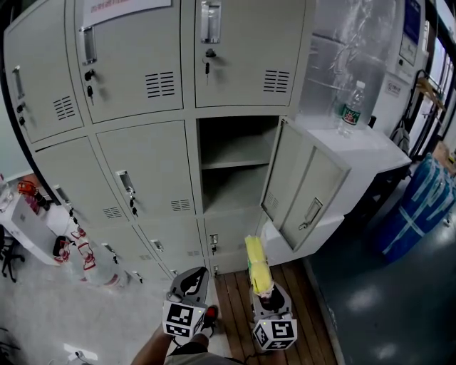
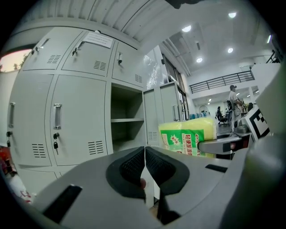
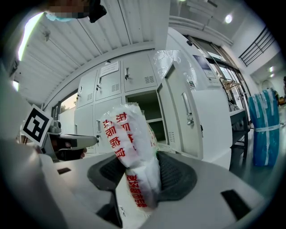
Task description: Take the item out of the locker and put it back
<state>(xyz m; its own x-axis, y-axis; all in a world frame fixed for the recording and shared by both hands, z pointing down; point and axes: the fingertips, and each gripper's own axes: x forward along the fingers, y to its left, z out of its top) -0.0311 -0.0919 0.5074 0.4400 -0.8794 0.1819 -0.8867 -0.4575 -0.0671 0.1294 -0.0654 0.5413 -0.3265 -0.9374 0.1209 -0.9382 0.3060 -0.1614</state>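
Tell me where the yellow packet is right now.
In the head view the yellow packet sits clamped in the right gripper at bottom centre, outside and below the open locker, right of the left gripper.

I see red Chinese print down package (image 3: pixel 129 147) wrap, green label starting 轻便; paper notice (image 1: pixel 121 8) on locker door (image 1: pixel 132 57) too small for me.

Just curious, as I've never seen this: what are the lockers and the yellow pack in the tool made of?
Lockers: likely painted sheet metal, matte pale grey; punched vent slots suggest it. Yellow pack: glossy printed plastic wrap, crinkled; contents perhaps sponge.
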